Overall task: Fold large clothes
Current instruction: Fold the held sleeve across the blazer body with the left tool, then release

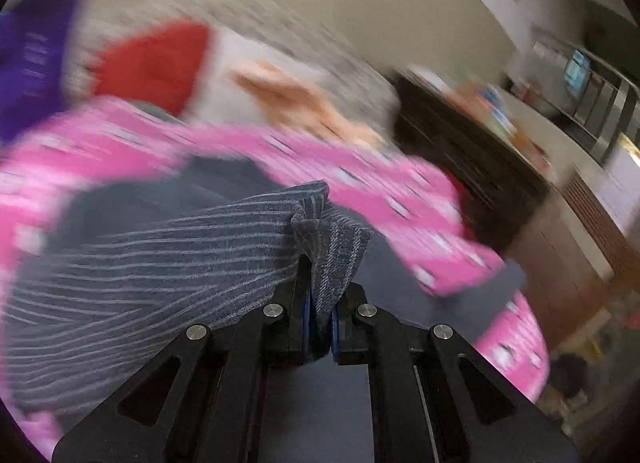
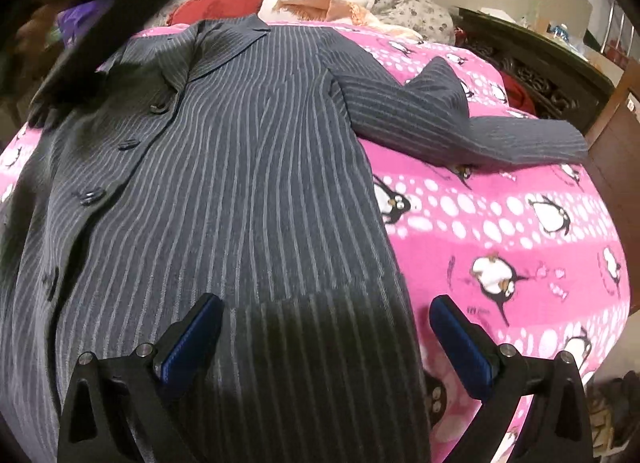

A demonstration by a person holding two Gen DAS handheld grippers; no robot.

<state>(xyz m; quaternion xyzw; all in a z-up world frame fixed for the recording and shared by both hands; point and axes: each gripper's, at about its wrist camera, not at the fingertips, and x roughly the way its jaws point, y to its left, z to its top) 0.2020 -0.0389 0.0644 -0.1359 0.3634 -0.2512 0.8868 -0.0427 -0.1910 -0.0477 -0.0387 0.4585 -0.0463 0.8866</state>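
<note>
Clearly the sharper view is the right wrist one: a dark pinstriped coat (image 2: 248, 167) lies spread, front up, on a bed covered by a pink penguin blanket (image 2: 520, 231). Its buttons run down the left part of the picture, the collar points away towards the far end of the bed, and one sleeve (image 2: 460, 119) stretches out to the right across the blanket, bent at the elbow. The coat's lower hem is cut off by the bottom edge, and its left side melts into a dark smear at the upper left that cannot be made out. The right gripper (image 2: 326, 347) hovers above the lower coat with its blue-padded fingers (image 2: 192, 343) spread wide and nothing between them.

The left wrist view is heavily blurred. The left gripper (image 1: 322, 327) is clamped tight on a bunched fold of the pinstriped coat (image 1: 160, 263), which rises from the pads as a small peak and fans out to the left. Which part of the coat this is cannot be told. Behind it the blanket (image 1: 360, 179) is only a pink streak. Beyond lie a red cloth (image 1: 156, 63), something purple (image 1: 32, 59) and a peach-coloured cloth (image 1: 292, 99), all smeared. Dark furniture (image 1: 472, 159) at the right is equally indistinct.
</note>
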